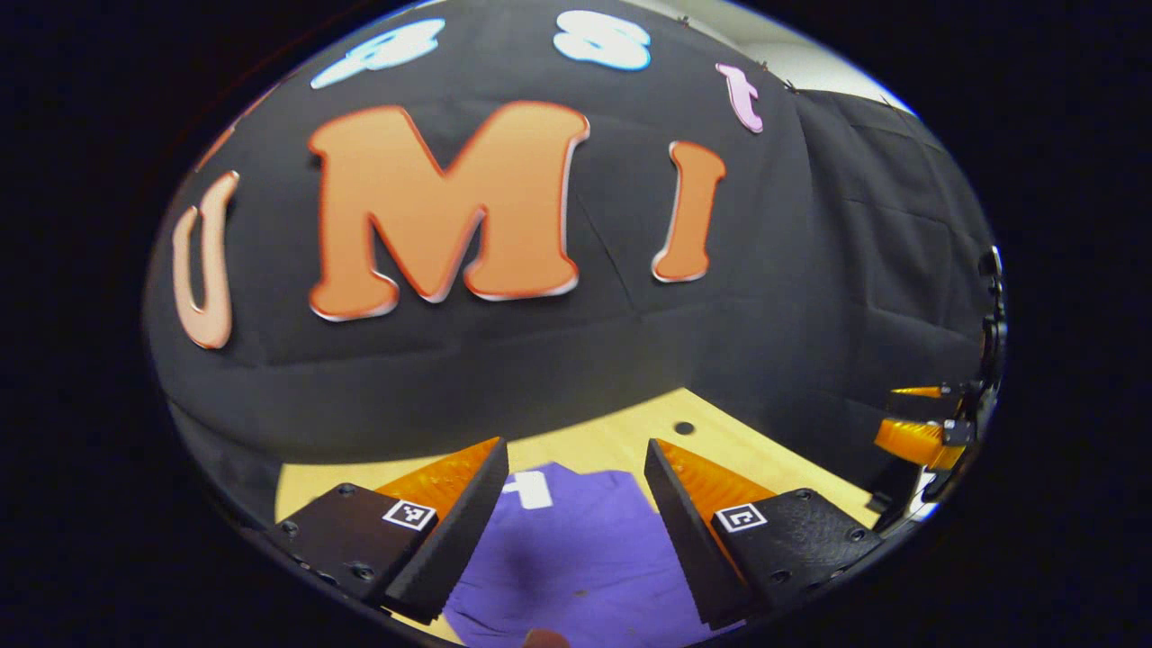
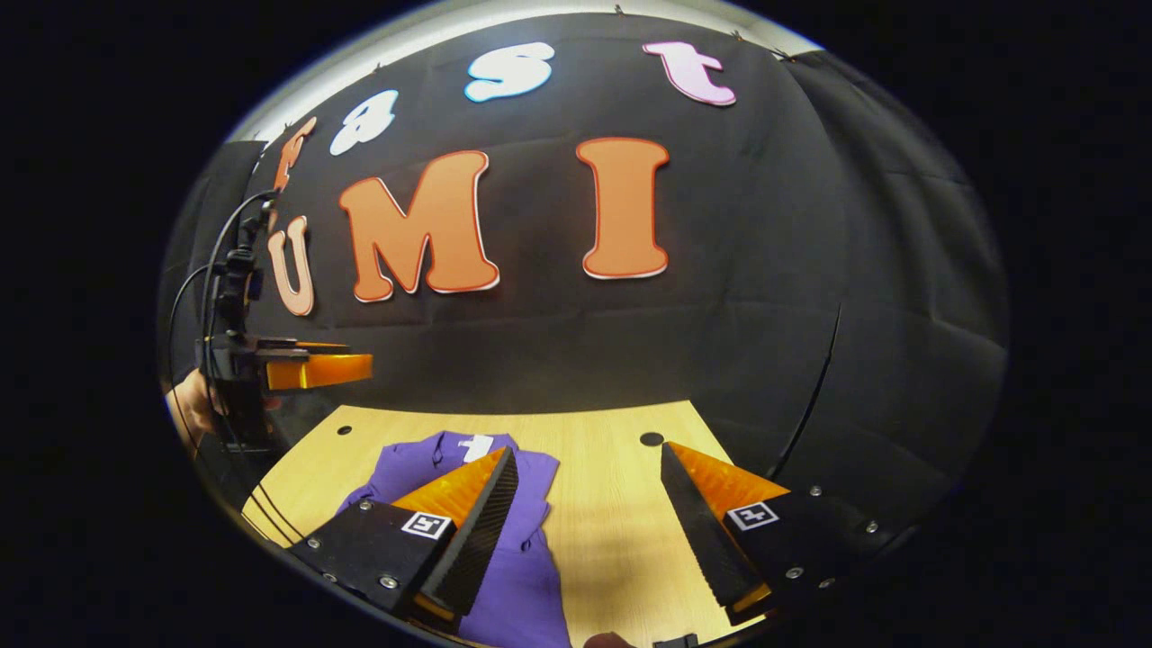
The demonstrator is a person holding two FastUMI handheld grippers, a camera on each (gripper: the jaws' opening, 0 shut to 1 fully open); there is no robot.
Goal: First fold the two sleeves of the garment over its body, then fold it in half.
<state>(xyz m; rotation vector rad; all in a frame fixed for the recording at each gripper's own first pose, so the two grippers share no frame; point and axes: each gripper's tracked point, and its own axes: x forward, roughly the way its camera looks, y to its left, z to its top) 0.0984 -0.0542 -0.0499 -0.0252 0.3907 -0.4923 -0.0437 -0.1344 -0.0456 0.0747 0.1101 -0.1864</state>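
We judge the step in hand to be the approach for a sleeve fold: the purple garment (image 2: 504,504) lies on the wooden table (image 2: 612,504) near the booth wall, collar label away from us. Sleeve state can't be told from these views.

Procedure, as we'd do it:
- Lower each gripper to a sleeve edge, not the body cloth.
- Pinch one layer only; lift low, carry across the body, lay flat w/o dragging the rest.
- Smooth before the half fold.

Gripper status:
- Left gripper (image 1: 576,526): jaws wide apart, nothing between them, above the garment (image 1: 576,558) and clear of it.
- Right gripper (image 2: 589,526): jaws wide, empty, above bare table at the garment's right edge; no contact visible.
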